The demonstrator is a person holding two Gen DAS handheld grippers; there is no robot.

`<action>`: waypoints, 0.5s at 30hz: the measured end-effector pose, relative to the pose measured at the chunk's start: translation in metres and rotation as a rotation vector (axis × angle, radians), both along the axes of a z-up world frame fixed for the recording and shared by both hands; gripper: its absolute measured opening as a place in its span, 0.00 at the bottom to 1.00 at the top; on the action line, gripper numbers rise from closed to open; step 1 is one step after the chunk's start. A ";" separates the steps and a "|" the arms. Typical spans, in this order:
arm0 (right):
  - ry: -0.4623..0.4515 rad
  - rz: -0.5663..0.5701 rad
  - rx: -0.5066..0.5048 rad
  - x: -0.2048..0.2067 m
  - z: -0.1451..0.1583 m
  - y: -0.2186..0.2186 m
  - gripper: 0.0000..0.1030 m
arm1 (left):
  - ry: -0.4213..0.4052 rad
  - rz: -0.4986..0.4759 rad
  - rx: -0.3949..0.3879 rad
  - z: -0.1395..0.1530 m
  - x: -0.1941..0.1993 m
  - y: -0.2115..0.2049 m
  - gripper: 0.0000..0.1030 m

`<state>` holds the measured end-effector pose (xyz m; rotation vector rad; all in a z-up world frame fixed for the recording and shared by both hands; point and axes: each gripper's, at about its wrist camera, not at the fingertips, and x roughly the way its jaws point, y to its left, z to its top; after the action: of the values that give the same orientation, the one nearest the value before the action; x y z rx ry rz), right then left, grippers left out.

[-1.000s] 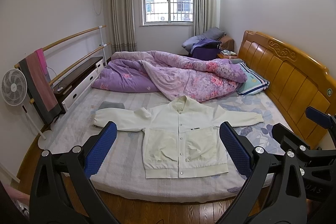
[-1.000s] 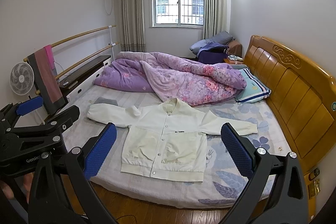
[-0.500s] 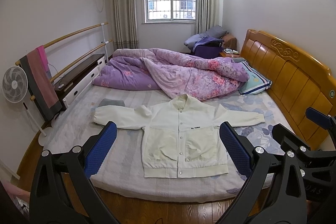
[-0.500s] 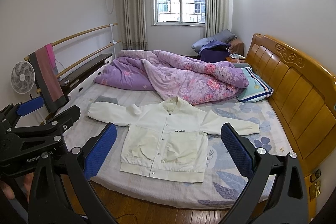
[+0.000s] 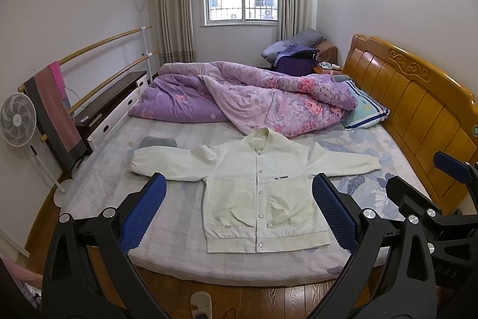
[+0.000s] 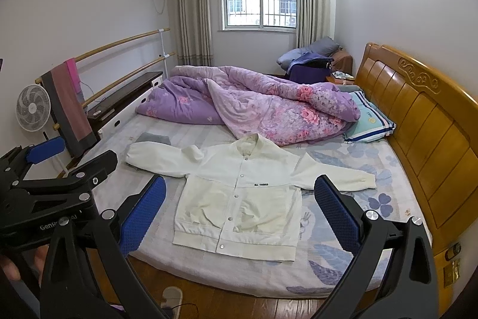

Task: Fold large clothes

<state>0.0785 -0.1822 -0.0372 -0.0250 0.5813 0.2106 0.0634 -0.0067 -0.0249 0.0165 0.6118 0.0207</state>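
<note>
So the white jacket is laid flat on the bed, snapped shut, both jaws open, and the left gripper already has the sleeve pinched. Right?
Not quite: the left gripper holds nothing. Its jaws stand wide open, short of the bed, with the white jacket lying untouched beyond them, as the left wrist view shows. The rest stands: the jacket is flat and snapped shut, and the right gripper is open too.

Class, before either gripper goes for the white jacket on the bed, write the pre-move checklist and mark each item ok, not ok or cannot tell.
1. Jacket flat, front up, snapped shut: ok.
2. Both sleeves out: ok, though one bunches at the shoulder.
3. Left gripper open, empty: ok.
4. Right gripper open, empty: ok.
5. Purple quilt off the jacket: cannot tell; it lies close behind the collar.
6. Grippers touching fabric: not ok, both short of the bed.
</note>
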 end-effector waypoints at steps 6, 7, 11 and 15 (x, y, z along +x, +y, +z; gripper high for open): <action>0.022 -0.011 -0.012 0.028 -0.013 0.020 0.93 | 0.029 0.002 -0.015 -0.016 0.032 0.023 0.95; 0.029 -0.018 -0.010 0.036 -0.018 0.027 0.93 | 0.035 0.002 -0.019 -0.019 0.037 0.027 0.95; 0.054 -0.043 -0.006 0.065 -0.030 0.050 0.93 | 0.054 -0.017 -0.038 -0.033 0.070 0.056 0.95; 0.085 -0.067 -0.008 0.105 -0.043 0.087 0.93 | 0.109 -0.036 -0.061 -0.051 0.122 0.097 0.95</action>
<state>0.1835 -0.0954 -0.0806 -0.0042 0.6668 0.1444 0.1854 0.0906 -0.0755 -0.0306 0.7205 -0.0337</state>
